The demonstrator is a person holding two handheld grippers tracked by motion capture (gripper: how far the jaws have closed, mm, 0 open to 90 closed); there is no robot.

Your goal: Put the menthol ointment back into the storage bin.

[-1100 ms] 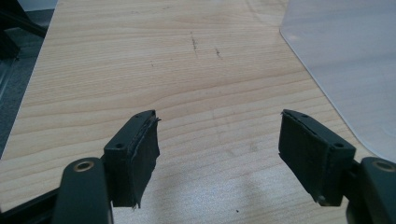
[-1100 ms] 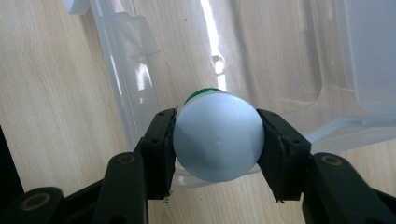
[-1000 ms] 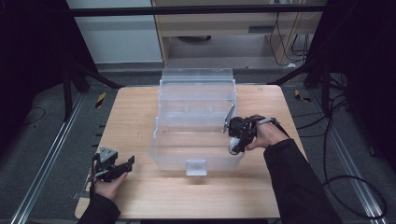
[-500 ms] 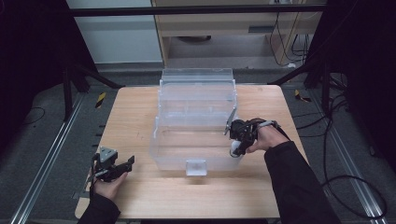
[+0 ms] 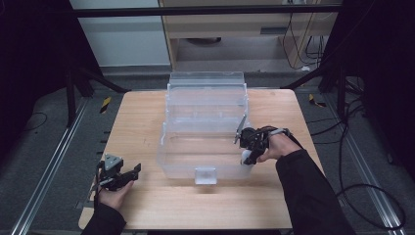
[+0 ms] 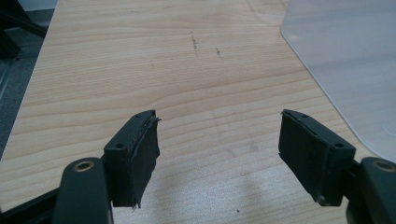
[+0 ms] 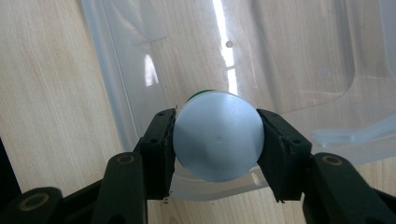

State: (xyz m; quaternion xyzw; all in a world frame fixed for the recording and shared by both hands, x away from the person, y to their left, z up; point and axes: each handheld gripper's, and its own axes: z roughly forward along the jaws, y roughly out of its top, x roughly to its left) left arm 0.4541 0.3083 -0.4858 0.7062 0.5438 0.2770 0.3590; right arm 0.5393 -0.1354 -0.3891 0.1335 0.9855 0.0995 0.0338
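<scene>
So there's a light wooden table in the middle of a dark room, grey floor with metal rails on both sides; sitting on it is a big clear plastic box, lid flipped open and standing up at the far side, with a little latch tab on the near wall; the person's arms come in from the bottom in dark sleeves. The right tool is at the box's right near corner, just over the rim, and it's clamped tight on a small white round-topped container; in the right gripper view you look straight down on that pale round cap squeezed between the two black jaws, a sliver of green peeking out behind it, the clear box wall and floor underneath; can't tell if it's a bottle or a jar from here. The left tool is way off from the box, low over the near left part of the table; its jaws are spread wide with nothing between them, just bare wood grain with a few small scuffs, and the frosted corner of the box off to the right.
</scene>
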